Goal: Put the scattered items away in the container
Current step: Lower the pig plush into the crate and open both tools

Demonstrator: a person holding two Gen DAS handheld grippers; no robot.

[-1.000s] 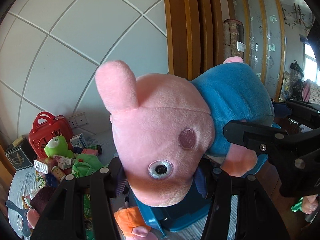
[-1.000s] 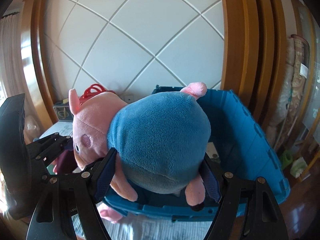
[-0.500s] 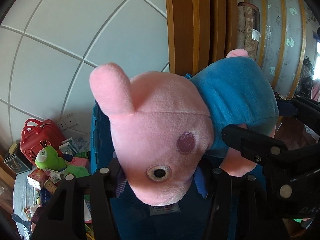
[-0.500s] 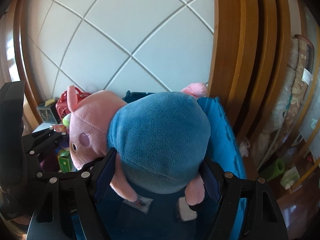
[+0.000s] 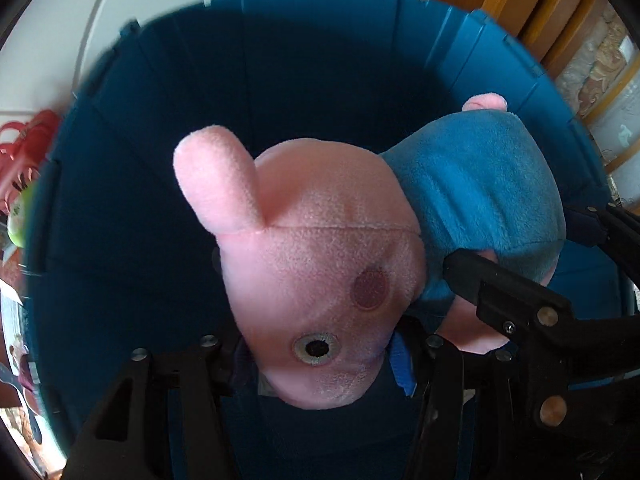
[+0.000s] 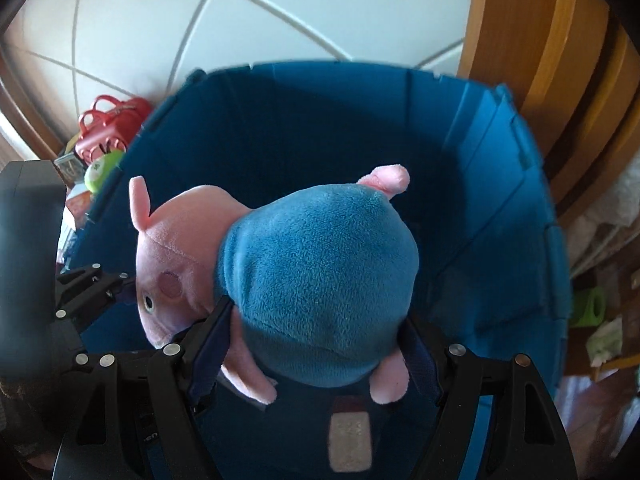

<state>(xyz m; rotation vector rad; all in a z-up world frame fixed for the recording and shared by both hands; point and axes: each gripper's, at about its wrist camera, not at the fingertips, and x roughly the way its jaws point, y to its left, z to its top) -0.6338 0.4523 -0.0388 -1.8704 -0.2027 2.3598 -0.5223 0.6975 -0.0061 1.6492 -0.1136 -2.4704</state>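
A plush pig (image 5: 320, 248) with a pink head and a blue shirt hangs inside the mouth of a deep blue bin (image 5: 280, 60). My left gripper (image 5: 324, 348) is shut on its head, pads pressing both sides of the snout. My right gripper (image 6: 316, 332) is shut on its blue body (image 6: 320, 272), just above the pink legs. Both grippers point steeply down into the bin (image 6: 320, 120). The right one's finger (image 5: 500, 292) shows at the right of the left wrist view. The left one's finger (image 6: 92, 284) shows at the left of the right wrist view.
A pale label (image 6: 350, 436) lies on the bin's dark floor. Left of the bin are a red case (image 6: 112, 124), a green plush toy (image 6: 102, 170) and small boxes. A white tiled wall stands behind, a wooden door frame (image 6: 540, 60) to the right, a green object (image 6: 588, 306) beyond.
Both grippers have carried the pig sideways and down from beside the bin to over its opening. They tipped downward, so the bin's inside now fills both views. Grips unchanged.
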